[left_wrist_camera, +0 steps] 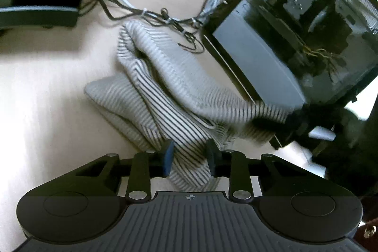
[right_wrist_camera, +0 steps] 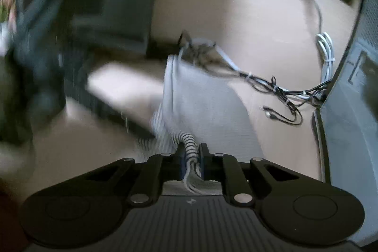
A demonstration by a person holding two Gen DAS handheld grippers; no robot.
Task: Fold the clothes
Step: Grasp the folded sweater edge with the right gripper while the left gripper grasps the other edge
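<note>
Right claw [right_wrist_camera: 191, 158] clamped tight on the striped garment [right_wrist_camera: 189, 141]!
Left claw [left_wrist_camera: 190, 157] stands apart around cloth, near the computer case [left_wrist_camera: 295, 39]; cables [left_wrist_camera: 165, 18] beyond.

1. The surface [left_wrist_camera: 47, 86] under my tongs is pale, light wood.
2. A striped garment [left_wrist_camera: 165, 91] lies crumpled on it.
3. Tangled cables [left_wrist_camera: 165, 15] rest beyond the garment.
4. A glass-sided computer case [left_wrist_camera: 295, 39] stands to the right.
5. A dark monitor base [left_wrist_camera: 37, 15] sits far left.

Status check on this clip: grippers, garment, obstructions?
Left gripper open, straddling striped garment. Right gripper shut on it. Cable tangle at far edge.
</note>
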